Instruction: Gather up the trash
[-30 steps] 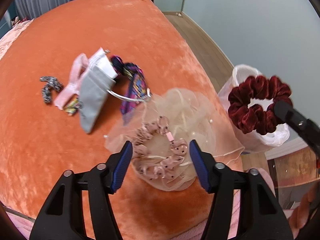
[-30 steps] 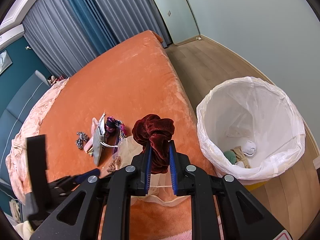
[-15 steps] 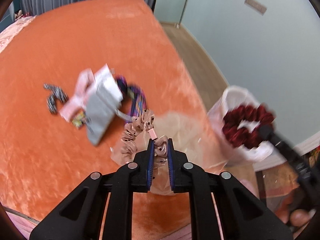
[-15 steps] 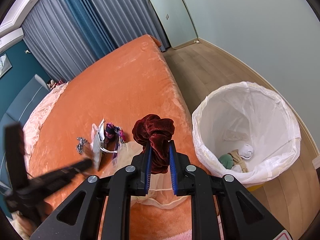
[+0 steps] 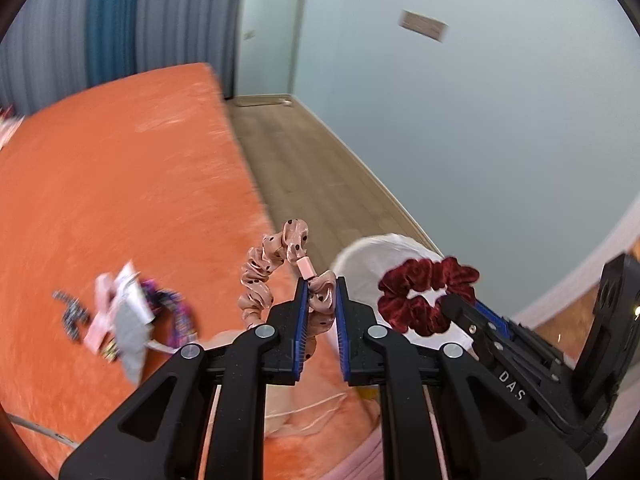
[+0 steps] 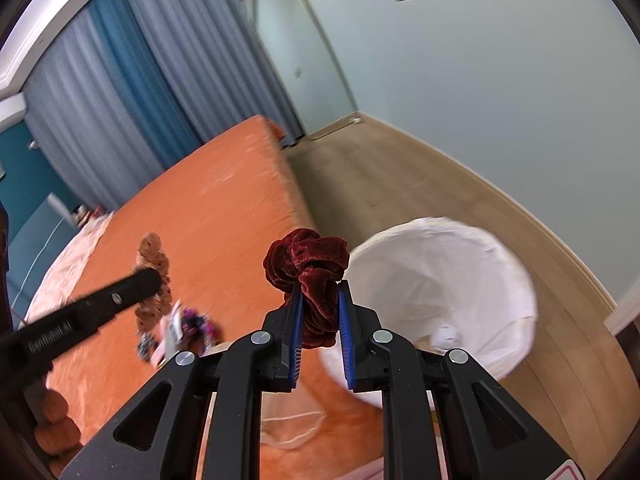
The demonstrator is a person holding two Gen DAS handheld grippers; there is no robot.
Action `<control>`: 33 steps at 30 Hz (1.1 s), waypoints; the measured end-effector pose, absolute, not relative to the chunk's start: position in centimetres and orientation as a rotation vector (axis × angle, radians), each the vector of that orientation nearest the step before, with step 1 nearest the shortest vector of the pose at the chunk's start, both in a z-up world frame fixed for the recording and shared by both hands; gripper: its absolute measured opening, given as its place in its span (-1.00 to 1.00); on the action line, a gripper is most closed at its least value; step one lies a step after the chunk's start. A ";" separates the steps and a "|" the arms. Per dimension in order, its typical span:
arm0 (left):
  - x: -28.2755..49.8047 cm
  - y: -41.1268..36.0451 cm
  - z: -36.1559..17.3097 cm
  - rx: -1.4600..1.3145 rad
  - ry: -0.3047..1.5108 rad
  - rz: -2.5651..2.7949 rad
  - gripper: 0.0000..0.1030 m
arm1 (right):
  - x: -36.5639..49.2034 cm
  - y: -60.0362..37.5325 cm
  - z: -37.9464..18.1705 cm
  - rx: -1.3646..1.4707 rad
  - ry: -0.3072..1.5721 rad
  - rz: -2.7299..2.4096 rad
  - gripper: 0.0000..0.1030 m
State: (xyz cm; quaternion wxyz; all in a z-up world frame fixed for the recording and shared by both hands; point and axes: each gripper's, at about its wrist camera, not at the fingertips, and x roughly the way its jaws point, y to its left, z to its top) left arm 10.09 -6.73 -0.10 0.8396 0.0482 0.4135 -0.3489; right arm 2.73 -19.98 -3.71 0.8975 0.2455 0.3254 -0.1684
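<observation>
My left gripper (image 5: 321, 286) is shut on a pink dotted scrunchie (image 5: 276, 264) and holds it in the air above the edge of the orange bed (image 5: 120, 200). My right gripper (image 6: 319, 288) is shut on a dark red velvet scrunchie (image 6: 308, 260), which also shows in the left wrist view (image 5: 424, 292). A bin with a white liner (image 6: 460, 288) stands on the floor beside the bed, just right of both grippers; some trash lies in it. The pink scrunchie also shows in the right wrist view (image 6: 154, 276).
On the bed lie a grey pouch (image 5: 128, 328), a purple patterned band (image 5: 176, 312), a pink strip (image 5: 98, 320) and a dark patterned tie (image 5: 70, 312). A sheer beige fabric (image 6: 292, 428) lies at the bed's near edge. Wood floor (image 6: 400, 184) runs along the wall.
My left gripper shut on the pink scrunchie, lifted it off the sheer fabric and swung toward the bin. My right gripper rose slightly with the red scrunchie.
</observation>
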 end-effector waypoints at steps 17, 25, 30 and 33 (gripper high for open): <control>8.1 -17.3 -4.7 0.285 0.907 -0.902 -0.01 | -1.4 -26.8 -7.8 0.654 0.675 -0.532 -0.36; 7.8 -15.4 -4.6 0.281 0.896 -0.854 0.02 | -1.1 -25.1 -7.3 0.638 0.675 -0.516 -0.25; 8.3 -12.1 -5.1 0.237 0.917 -0.774 0.03 | -1.2 -23.0 -6.5 0.605 0.690 -0.467 -0.15; 8.6 -9.8 -5.6 0.201 0.945 -0.729 0.03 | -0.3 -21.4 -6.4 0.594 0.709 -0.434 -0.12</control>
